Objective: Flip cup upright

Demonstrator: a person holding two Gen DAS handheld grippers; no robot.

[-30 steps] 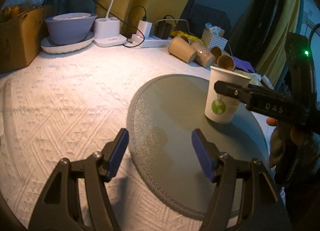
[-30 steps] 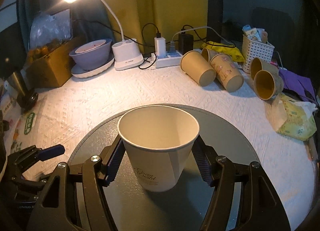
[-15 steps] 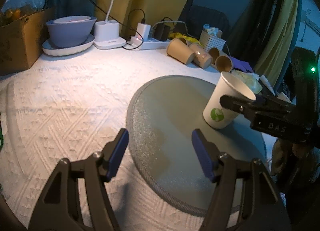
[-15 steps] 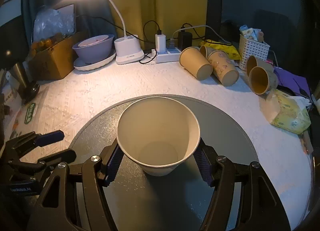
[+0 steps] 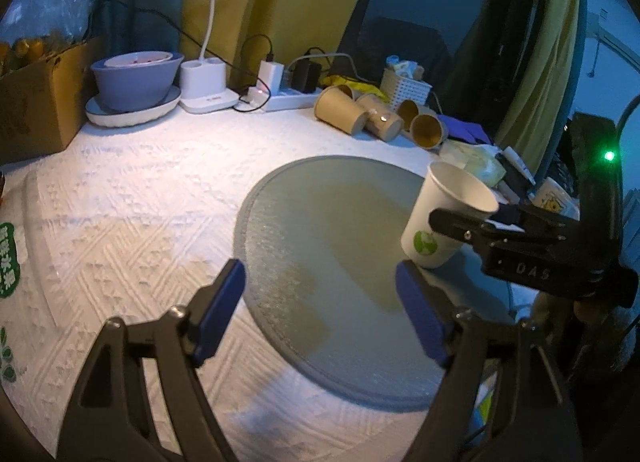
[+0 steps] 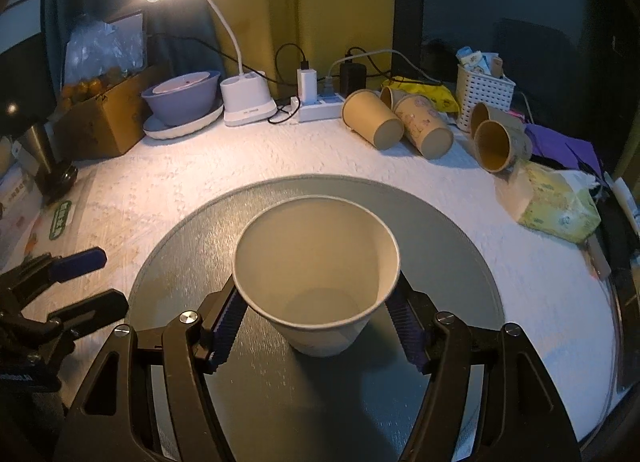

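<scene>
A white paper cup (image 6: 316, 274) with a green logo stands mouth up on the round grey mat (image 6: 440, 246), leaning a little. My right gripper (image 6: 316, 326) is shut on the cup, one blue pad on each side of its lower wall. In the left wrist view the cup (image 5: 444, 218) is at the mat's right side (image 5: 320, 222), with the right gripper's black finger (image 5: 472, 226) across it. My left gripper (image 5: 320, 310) is open and empty over the mat's near left edge, apart from the cup.
Several brown paper cups (image 6: 376, 122) lie on their sides at the back, by a white basket (image 6: 482, 94). A desk lamp base (image 6: 248, 102), power strip (image 6: 320, 108), stacked bowls (image 6: 184, 98) and a cardboard box (image 6: 104, 118) line the back. A tissue pack (image 6: 560, 206) lies right.
The cup has tipped and dropped a little in my right gripper, so I look further into it. My left gripper has drawn back and risen slightly, still open.
</scene>
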